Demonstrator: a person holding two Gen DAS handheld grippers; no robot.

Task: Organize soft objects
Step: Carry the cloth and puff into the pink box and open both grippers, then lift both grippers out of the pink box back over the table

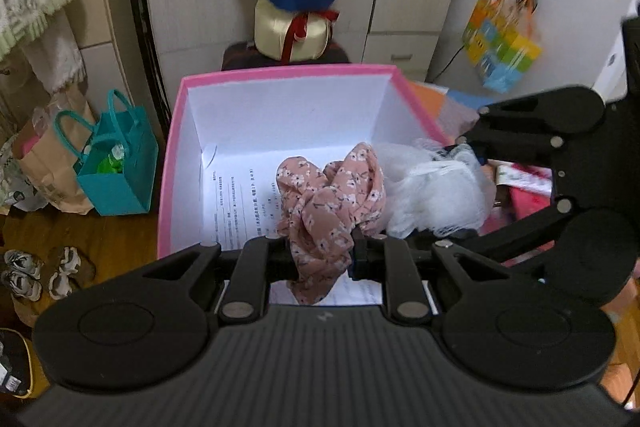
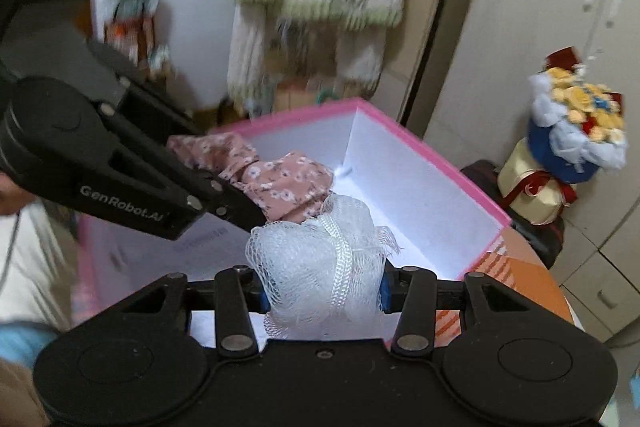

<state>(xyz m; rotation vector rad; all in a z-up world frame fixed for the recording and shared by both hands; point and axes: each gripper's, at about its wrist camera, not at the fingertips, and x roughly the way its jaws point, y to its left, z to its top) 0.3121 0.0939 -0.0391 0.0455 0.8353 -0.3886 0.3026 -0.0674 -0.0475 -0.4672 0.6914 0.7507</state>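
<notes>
The left tongs pinch a pink floral cloth; the right tongs clamp a white mesh puff. Both bundles hang over the pink box, seemingly clear of its floor. Next, lower and release inside it.

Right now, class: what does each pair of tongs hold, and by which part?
Left tongs: pink floral cloth, pinched at a bunched middle fold. Right tongs: white mesh puff, squeezed across its body.

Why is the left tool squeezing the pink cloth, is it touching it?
Touching. The left wrist view shows the left tool pinching the pink cloth between its fingers, the fabric bunched there.
</notes>
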